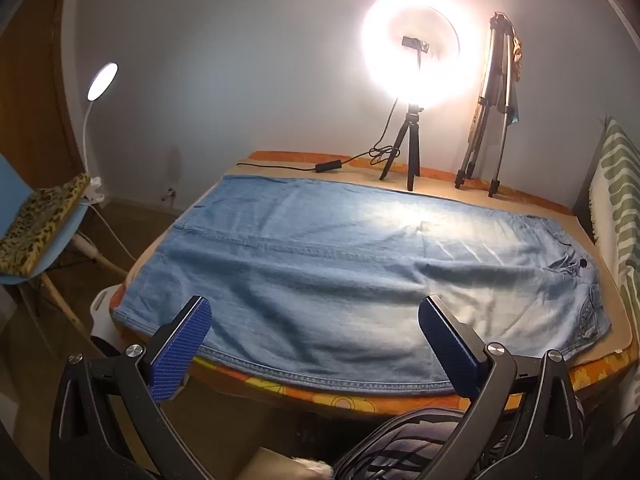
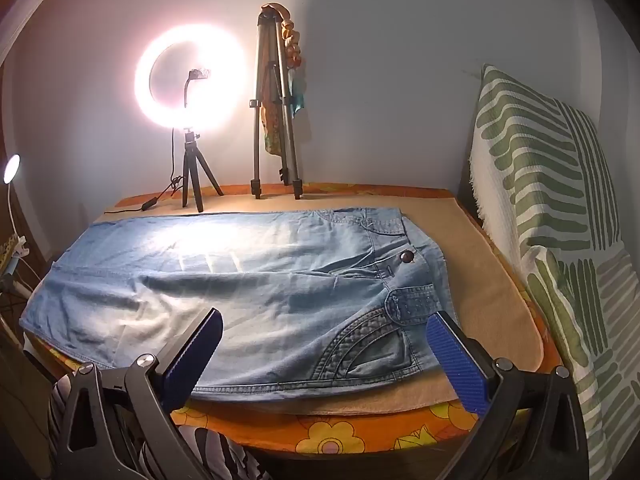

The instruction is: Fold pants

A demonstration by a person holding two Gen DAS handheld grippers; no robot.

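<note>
Both tongs, your left tongs (image 1: 316,344) and right tongs (image 2: 328,356), gape fully wide and hold nothing, hovering just off the desk's (image 2: 492,300) near edge. Your pants (image 2: 248,292) lie spread flat across the desk, waistband toward the right edge, hems toward the left. No crosswise fold shows yet; all of that remains.

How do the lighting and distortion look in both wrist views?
Left wrist: the ring light blooms white, washing out the jeans below it; fisheye bends the table edge; corners are dark. Right wrist: the same glare sits upper left, with a bright patch on the jeans; the cushion bows at the right edge. Both views are sharp.
</note>
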